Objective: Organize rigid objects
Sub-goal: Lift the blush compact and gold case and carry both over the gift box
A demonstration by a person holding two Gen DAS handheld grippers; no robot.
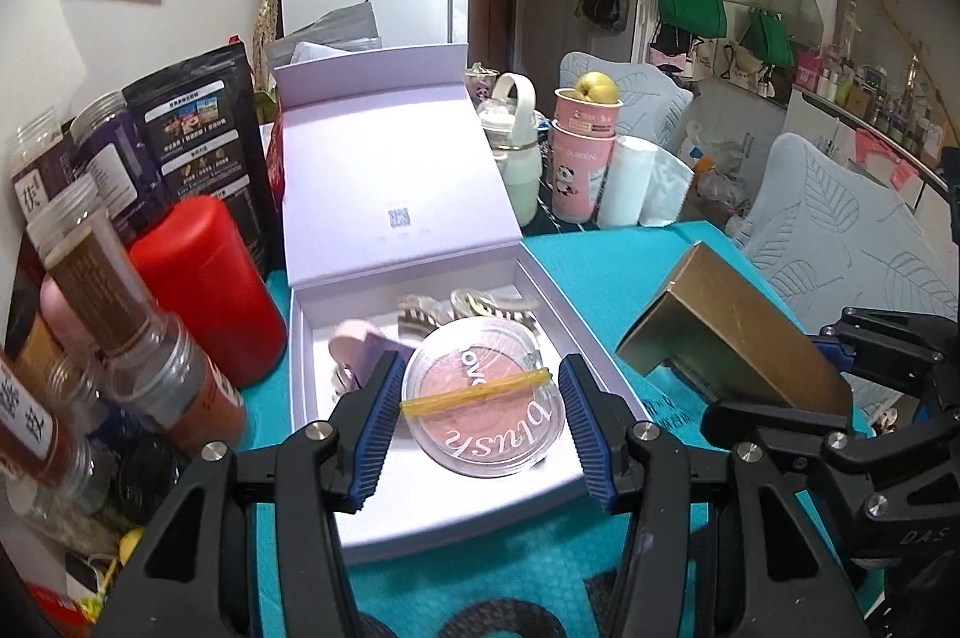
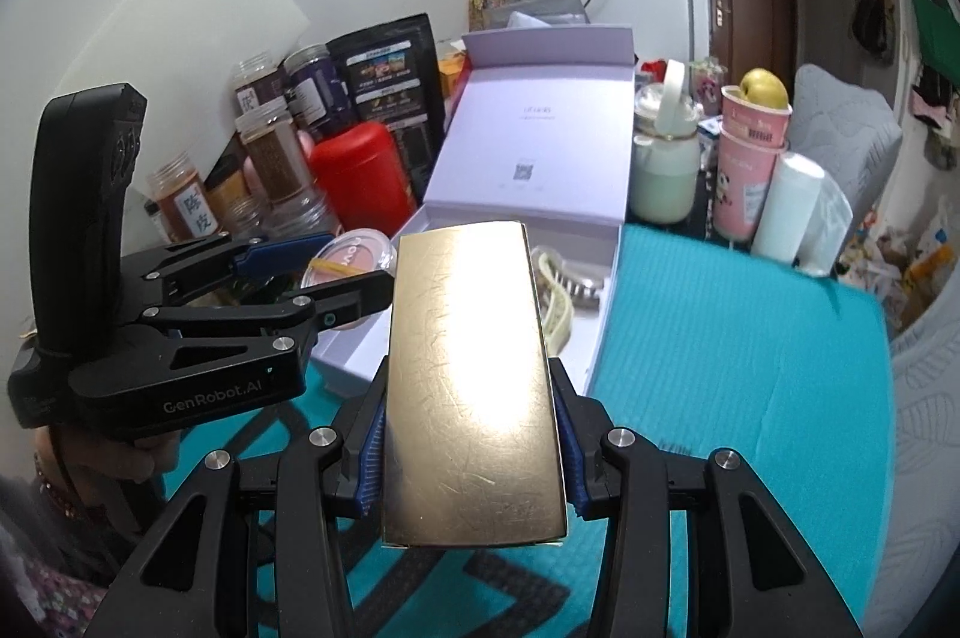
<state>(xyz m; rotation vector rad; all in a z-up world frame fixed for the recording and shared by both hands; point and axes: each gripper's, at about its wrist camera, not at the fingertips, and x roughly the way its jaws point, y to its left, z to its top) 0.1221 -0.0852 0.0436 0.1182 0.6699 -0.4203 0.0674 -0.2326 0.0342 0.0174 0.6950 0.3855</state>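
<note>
Your right tool (image 2: 468,458) grips the gold box (image 2: 474,386) lengthwise toward the open lilac box (image 2: 606,272); left tool (image 1: 480,428) straddles the blush compact (image 1: 486,398), wide.

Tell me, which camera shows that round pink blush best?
The left wrist view. There the blush lies in the open box, lid lettering readable, between the open left tongs. In the right wrist view only a sliver of it shows, behind the left tongs.
</note>
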